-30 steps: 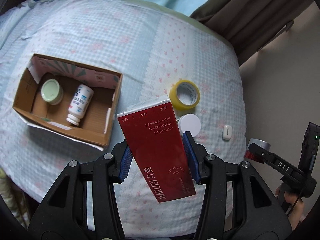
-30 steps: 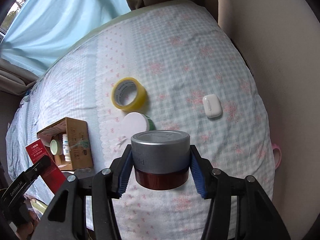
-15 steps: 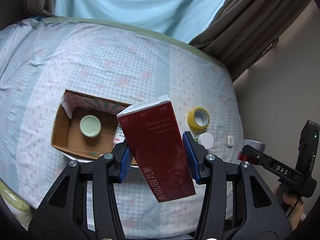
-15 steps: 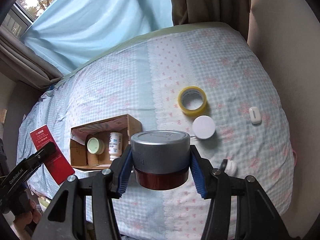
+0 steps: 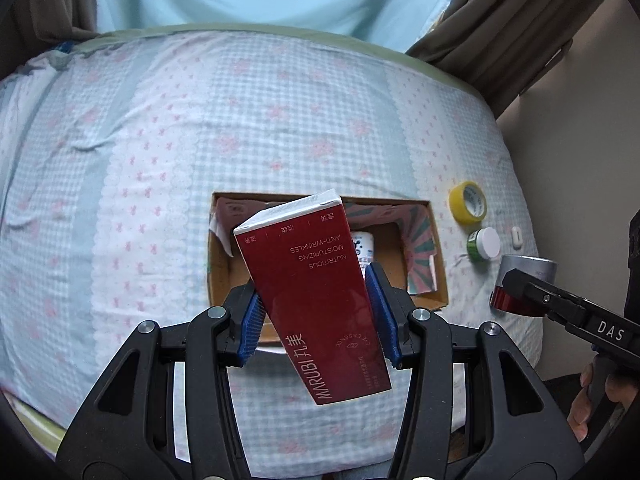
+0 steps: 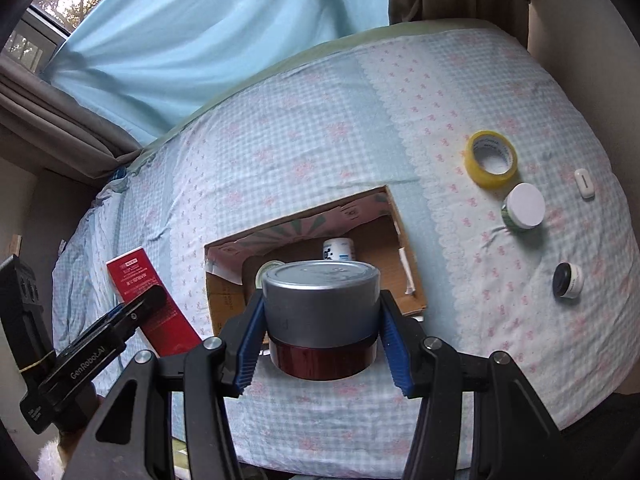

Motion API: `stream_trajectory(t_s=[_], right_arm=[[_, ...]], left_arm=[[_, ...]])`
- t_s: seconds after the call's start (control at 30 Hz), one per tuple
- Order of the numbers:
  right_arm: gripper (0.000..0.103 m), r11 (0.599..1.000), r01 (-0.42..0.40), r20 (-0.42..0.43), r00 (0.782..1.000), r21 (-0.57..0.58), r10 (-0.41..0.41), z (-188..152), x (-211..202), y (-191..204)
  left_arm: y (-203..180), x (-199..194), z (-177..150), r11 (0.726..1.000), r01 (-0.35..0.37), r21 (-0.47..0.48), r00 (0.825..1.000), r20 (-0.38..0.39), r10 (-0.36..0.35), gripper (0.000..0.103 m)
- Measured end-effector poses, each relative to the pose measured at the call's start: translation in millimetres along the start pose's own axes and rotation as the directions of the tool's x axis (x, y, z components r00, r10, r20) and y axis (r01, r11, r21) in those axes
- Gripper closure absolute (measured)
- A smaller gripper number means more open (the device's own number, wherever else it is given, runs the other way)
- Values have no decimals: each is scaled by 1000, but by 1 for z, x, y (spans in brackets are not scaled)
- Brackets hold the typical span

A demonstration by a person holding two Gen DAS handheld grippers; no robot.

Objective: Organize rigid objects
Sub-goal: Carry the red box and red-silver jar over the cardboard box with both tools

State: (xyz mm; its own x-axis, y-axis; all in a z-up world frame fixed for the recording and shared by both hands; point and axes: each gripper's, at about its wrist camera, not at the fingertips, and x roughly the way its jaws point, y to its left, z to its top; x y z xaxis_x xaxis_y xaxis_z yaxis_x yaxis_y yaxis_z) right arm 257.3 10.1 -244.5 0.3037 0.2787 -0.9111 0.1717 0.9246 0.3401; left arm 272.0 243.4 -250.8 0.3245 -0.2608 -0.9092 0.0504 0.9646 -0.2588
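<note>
Claws (image 5: 318, 312) (two), one tape roll (image 6: 491, 159)

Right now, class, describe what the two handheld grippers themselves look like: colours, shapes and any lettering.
Both grippers are black, with angular arms, round silver bolts and ribbed blue pads. The left gripper reads "GenRobot.AI" along its side in the right wrist view; the right gripper reads "DAS" in the left wrist view. No sleeves or cables show.

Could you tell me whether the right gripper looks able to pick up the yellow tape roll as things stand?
Probably not yet. The right gripper is shut on the silver and red tin, so its jaws are full. The yellow tape roll lies unobstructed on the bedsheet; the tin must go first.
</note>
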Motion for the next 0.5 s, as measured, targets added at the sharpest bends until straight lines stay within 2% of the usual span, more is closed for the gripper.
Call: stream_trajectory(t_s=[0.2,0.37,0.5], right_arm=[[53,998,-1,-76,997,-65,-4,-1,51,30],[53,982,4,-151,988,-188,-33,-3,102,46],[53,965,-2,-223,973,-262,-58,-8,145,50]], left_arm=[[20,43,1,999,-29,41,998,-57,32,59],[31,82,10,997,-49,59,992,-112,55,59],[37,122,14,992,-56,111,979,-190,76,59]])
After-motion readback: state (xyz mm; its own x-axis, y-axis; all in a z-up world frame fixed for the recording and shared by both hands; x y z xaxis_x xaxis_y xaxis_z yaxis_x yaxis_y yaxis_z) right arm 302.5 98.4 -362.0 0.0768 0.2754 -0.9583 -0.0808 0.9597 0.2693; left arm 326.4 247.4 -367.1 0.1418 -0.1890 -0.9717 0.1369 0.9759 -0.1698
